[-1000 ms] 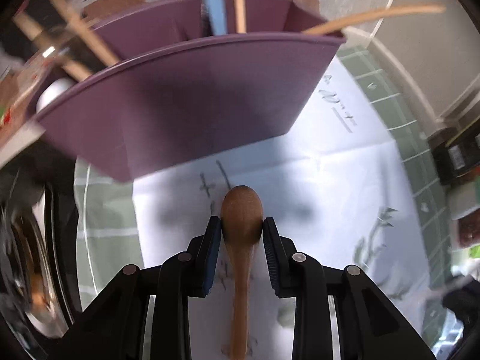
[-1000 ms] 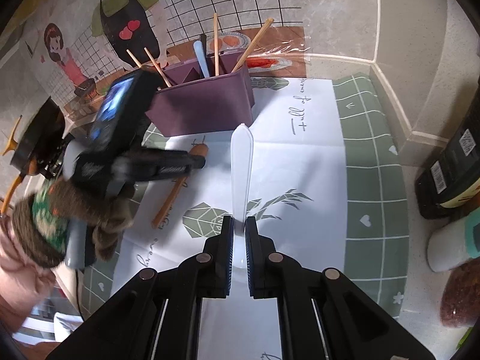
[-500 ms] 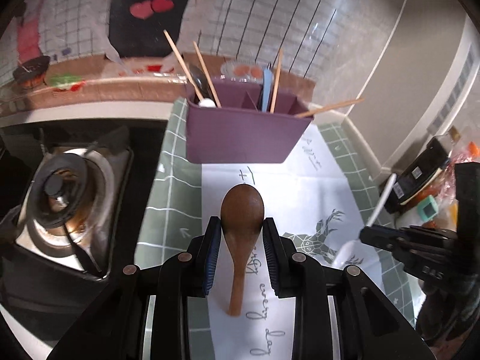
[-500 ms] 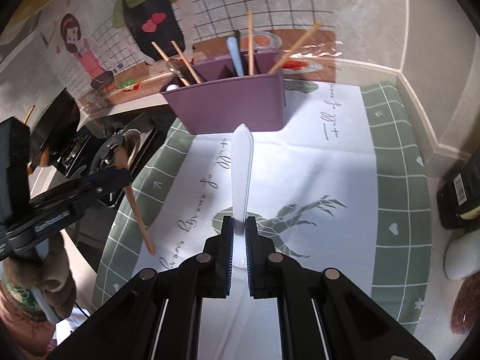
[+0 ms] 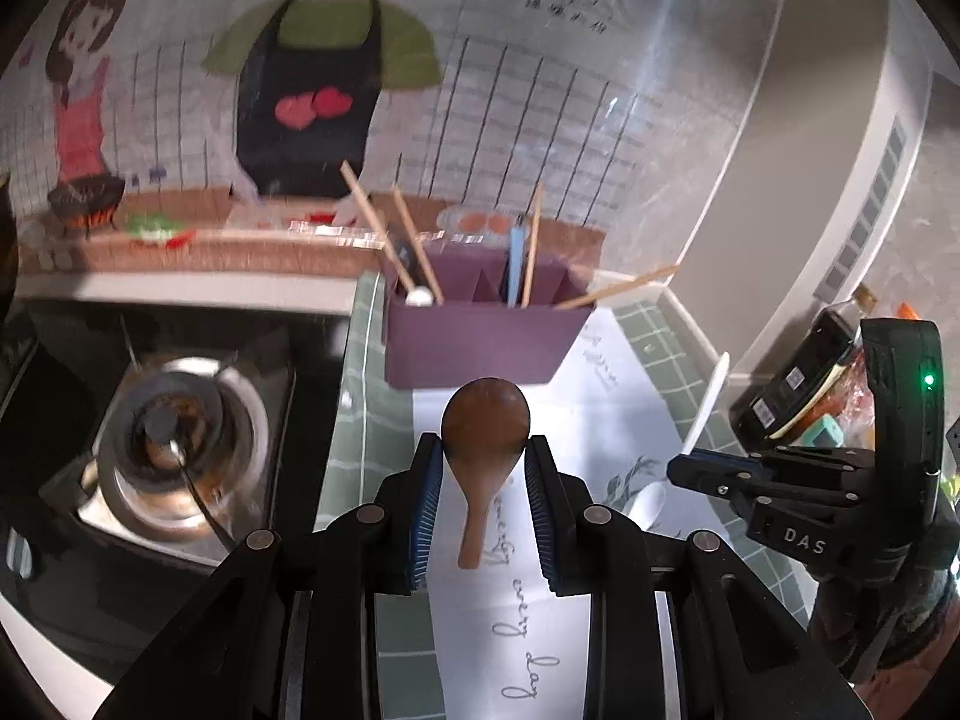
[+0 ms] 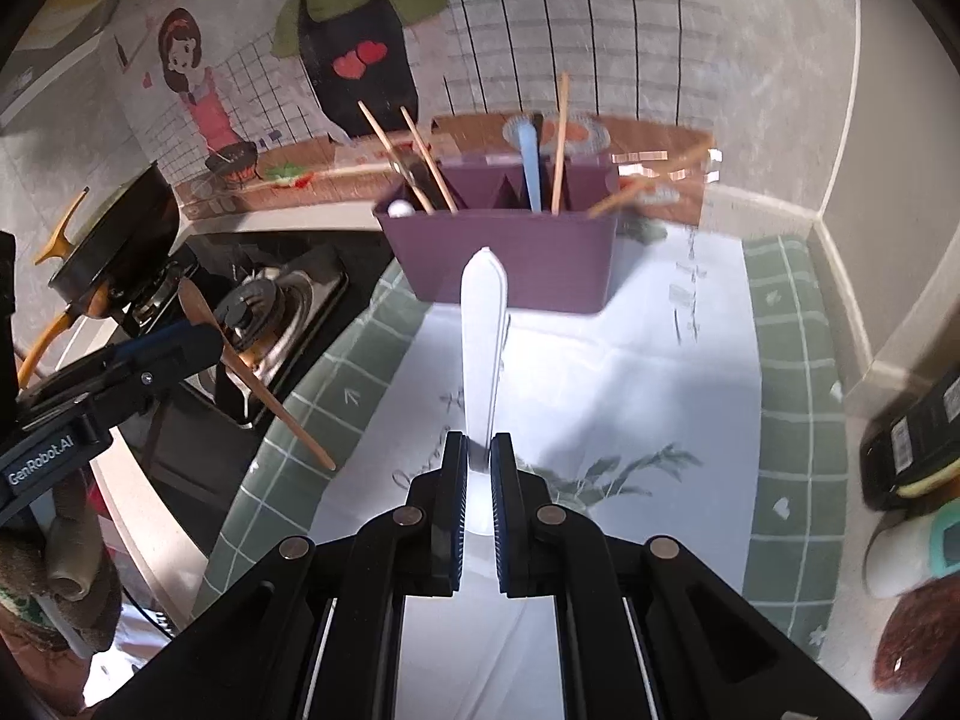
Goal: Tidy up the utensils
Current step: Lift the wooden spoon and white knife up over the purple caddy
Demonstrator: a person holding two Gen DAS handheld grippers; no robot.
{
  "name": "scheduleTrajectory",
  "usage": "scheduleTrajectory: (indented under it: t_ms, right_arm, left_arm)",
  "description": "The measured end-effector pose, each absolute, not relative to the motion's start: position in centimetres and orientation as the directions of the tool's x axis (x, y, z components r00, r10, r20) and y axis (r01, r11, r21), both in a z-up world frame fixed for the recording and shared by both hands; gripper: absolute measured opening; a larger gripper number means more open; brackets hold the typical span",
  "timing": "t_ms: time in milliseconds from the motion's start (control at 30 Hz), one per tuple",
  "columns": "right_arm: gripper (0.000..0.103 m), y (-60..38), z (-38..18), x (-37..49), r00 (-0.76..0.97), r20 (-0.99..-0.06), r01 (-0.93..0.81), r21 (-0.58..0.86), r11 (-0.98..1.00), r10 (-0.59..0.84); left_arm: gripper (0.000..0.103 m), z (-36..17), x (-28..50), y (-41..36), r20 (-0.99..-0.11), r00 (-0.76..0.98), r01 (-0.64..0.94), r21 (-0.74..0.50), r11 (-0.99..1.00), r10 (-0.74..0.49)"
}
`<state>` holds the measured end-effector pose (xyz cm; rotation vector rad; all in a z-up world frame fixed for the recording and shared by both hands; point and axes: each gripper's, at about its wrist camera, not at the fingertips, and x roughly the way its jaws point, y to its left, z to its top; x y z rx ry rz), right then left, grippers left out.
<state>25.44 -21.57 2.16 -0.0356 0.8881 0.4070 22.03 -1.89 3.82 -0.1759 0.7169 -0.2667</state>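
My left gripper is clamped on the wooden spoon's bowl and my right gripper pinches the white spoon tight, both held above the mat before the purple holder.

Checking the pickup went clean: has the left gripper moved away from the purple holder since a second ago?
Yes. The left gripper with the wooden spoon has backed away; the purple holder looks smaller, farther.

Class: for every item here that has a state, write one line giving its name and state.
Left gripper: shut on wooden spoon, lifted.
Right gripper: shut on white spoon, lifted.
Purple organizer: upright, holding chopsticks and a blue utensil.
Gas burner: no flame visible.
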Motion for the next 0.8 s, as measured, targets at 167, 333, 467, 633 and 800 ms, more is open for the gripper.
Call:
scheduleTrajectory:
  t_ms: [167, 333, 467, 633, 800]
  right_arm:
    - [0.007, -20.9, 7.6, 25.8, 0.653, -0.69, -0.377, 0.062, 0.924, 0.312]
    - [0.007, -20.5, 14.6, 26.6, 0.758, -0.579, -0.375, -0.009, 0.927, 0.301]
    - [0.007, -20.3, 19.0, 27.8, 0.815, -0.499, -0.36, -0.041, 0.932, 0.293]
    - [0.007, -20.4, 21.6, 29.8, 0.849, -0.443, -0.337, -0.033, 0.941, 0.288]
    - [0.007, -20.2, 20.5, 32.5, 0.844, -0.459, -0.322, -0.018, 0.947, 0.278]
  left_arm:
    - [0.029, 8.2, 22.7, -2.7, -0.566, 0.77, 0.229, -0.188, 0.955, -0.296]
    - [0.029, 14.2, 23.9, -3.3, -0.477, 0.827, 0.27, -0.128, 0.954, -0.298]
    - [0.029, 18.2, 25.0, -4.0, -0.398, 0.872, 0.283, -0.067, 0.957, -0.286]
    - [0.029, 20.9, 27.3, -4.3, -0.351, 0.894, 0.28, -0.043, 0.959, -0.277]
    - [0.029, 21.2, 30.7, -3.9, -0.344, 0.9, 0.26, -0.067, 0.963, -0.267]
